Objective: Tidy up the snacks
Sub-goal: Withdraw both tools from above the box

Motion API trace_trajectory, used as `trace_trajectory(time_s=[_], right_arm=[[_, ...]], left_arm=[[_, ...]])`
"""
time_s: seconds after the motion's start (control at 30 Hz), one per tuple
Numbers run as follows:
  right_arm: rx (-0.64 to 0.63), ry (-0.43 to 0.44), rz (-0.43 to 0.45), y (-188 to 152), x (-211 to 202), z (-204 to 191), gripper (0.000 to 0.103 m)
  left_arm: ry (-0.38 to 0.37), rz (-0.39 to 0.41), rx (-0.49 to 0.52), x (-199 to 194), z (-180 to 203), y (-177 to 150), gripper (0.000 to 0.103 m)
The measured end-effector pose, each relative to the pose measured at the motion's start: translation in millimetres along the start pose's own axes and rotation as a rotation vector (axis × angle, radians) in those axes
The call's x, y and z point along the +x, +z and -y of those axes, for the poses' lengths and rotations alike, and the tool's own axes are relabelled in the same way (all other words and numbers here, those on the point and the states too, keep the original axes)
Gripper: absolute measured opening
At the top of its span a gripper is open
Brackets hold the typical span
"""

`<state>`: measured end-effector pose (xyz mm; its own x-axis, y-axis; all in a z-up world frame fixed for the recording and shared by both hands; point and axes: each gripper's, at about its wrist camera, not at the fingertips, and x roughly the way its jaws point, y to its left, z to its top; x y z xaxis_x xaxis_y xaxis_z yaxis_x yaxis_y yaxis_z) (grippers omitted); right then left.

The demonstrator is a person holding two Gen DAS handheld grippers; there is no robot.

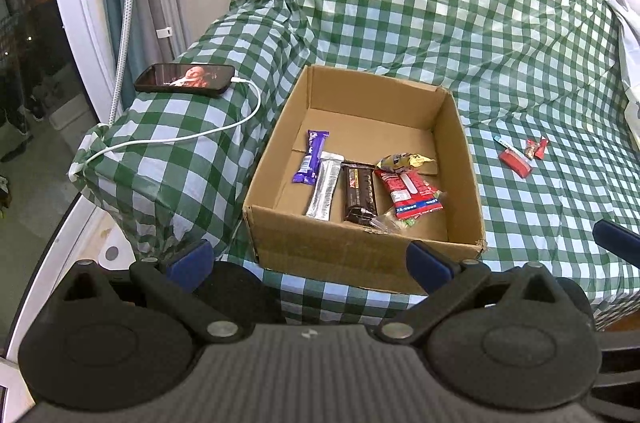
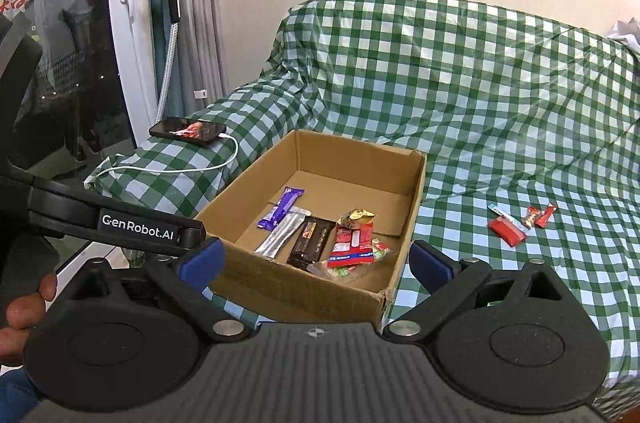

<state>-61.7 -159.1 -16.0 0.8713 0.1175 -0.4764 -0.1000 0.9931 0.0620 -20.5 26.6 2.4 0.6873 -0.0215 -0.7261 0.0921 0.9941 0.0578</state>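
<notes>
Left claw: your left gripper (image 1: 310,261) is spread wide with nothing in it, blue pads (image 1: 191,263) sitting just short of the box's near wall.
Right claw: your right gripper (image 2: 316,261) is the same, released and empty, fingers either side of the box's near corner.
Box: the cardboard box (image 1: 362,255) is dead ahead at 12 o'clock from your left claw, open top, sitting on the green checked cloth (image 1: 460,23).
In the box: purple bar (image 1: 311,156) at 11 o'clock, silver bar (image 1: 326,185) touching it, dark chocolate bar (image 1: 359,193) next, then the red packet (image 1: 408,193) with a gold wrapper (image 1: 400,161) behind it. A clear green-ish packet (image 1: 394,221) is tucked under the red one.
Loose snacks: still outside, well apart from the box at 2 o'clock, are a red wrapper (image 1: 516,161) and two small red candies (image 1: 536,147).
Off to the side: phone (image 1: 185,79) at 10 o'clock on the covered armrest, white cable (image 1: 224,129) plugged in.
</notes>
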Motion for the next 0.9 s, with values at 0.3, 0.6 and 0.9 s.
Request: trace_trajectory(time_s=[0.3, 0.6, 0.9], right_arm=[[0.0, 0.0, 0.0, -0.6, -0.1, -0.2, 0.099], [0.006, 0.003, -0.012, -2.7, 0.4, 1.9, 0.099], [0.022, 0.009, -0.046, -6.6, 12.6, 7.0, 0.099]], left_arm=[[0.001, -0.005, 0.003, 0.0, 0.8, -1.1, 0.103], [0.005, -0.029, 0.017, 8.7, 1.1, -0.1, 0.103], [0.015, -0.065, 0.033, 21.7, 5.8, 0.5, 0.103]])
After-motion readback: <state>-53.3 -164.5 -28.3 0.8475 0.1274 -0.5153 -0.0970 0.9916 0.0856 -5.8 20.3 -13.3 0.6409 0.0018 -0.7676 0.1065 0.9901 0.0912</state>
